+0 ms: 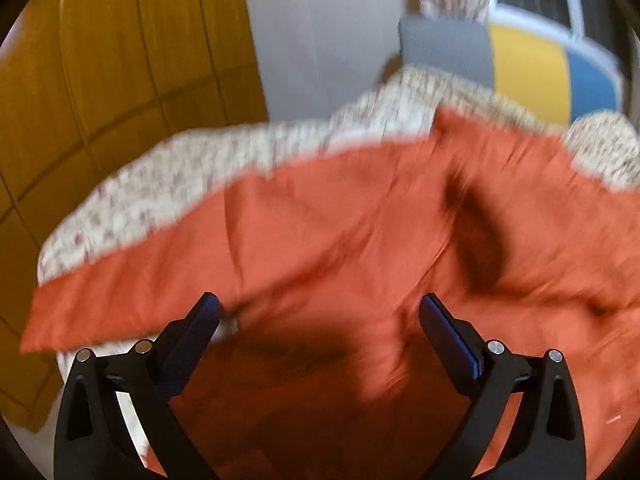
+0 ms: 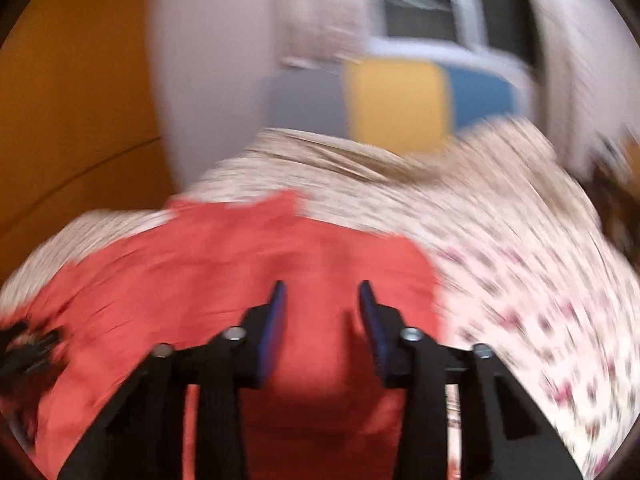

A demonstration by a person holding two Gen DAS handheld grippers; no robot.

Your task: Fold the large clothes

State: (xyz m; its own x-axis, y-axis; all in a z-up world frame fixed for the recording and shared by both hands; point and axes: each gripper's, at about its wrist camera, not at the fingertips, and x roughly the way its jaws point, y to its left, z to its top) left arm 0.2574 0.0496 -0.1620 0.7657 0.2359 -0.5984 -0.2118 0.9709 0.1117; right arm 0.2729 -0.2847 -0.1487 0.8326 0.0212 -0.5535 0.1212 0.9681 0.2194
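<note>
Your left tongs (image 1: pixel 320 304) stand wide apart, with nothing between the blue pads; they hang over the orange-red garment (image 1: pixel 340 220) without gripping it. Your right tongs (image 2: pixel 322 292) are set narrow, with a clear gap between the pads; the garment (image 2: pixel 224 264) shows through that gap and no cloth is pinched there.

The garment lies spread on a bed, on a cream sheet with a small floral print (image 1: pixel 168 184). In the left wrist view it fills the lower and middle frame, with 1 long flap reaching out to the left as far as the edge of the bed. A dark fold or shadow crosses the cloth at the right of centre. In the right wrist view the garment lies to the left and centre, and the floral sheet (image 2: pixel 520 280) is bare on the right. A black shape (image 2: pixel 24 344) sits on the garment at the far left edge of that view; you cannot tell what it is.

Behind the bed stand a wooden panelled wall (image 1: pixel 120 60), a pale wall, a grey, yellow and blue panel (image 1: pixel 528 68), and a window. Both views are blurred, the right one heavily, so fine detail of the cloth is not legible.
</note>
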